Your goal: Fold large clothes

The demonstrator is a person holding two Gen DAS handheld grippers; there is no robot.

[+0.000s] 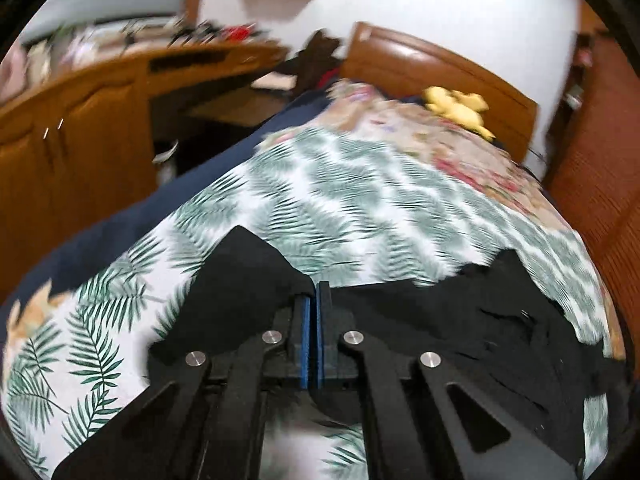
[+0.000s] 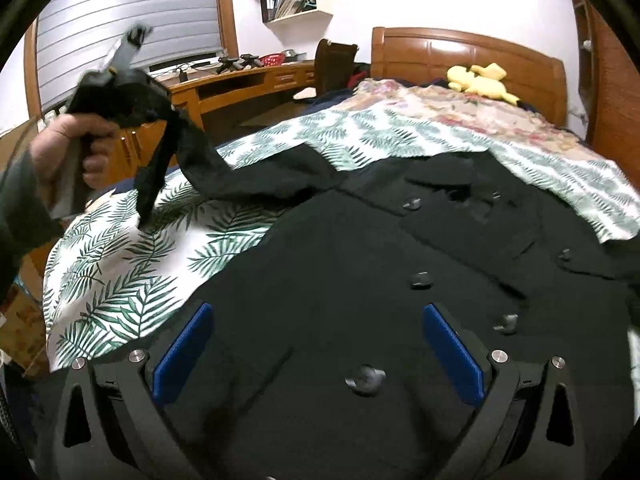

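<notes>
Lying spread on the bed (image 2: 120,280), over a sheet with green leaves, the black coat (image 2: 340,272) faces up with its buttons showing and its collar toward the wooden headboard (image 2: 460,52). The left gripper (image 1: 313,292) has its blue pads pressed together on the end of one sleeve (image 2: 224,176), and the person's hand (image 2: 76,140) holds it raised above the sheet, so the sleeve hangs from it in a limp line down to the shoulder. The right gripper (image 2: 316,356) stands wide open just above the lower front of the coat, with nothing between its fingers.

The cloth looks thick and woolly, so I judge it rather heavy but soft; it will sag and drag, not slide easily. A single layer near a cuff or a hem seems the best place to pinch, because the doubled front with buttons is probably too bulky. A yellow soft toy (image 2: 480,78) lies far off near the headboard.
</notes>
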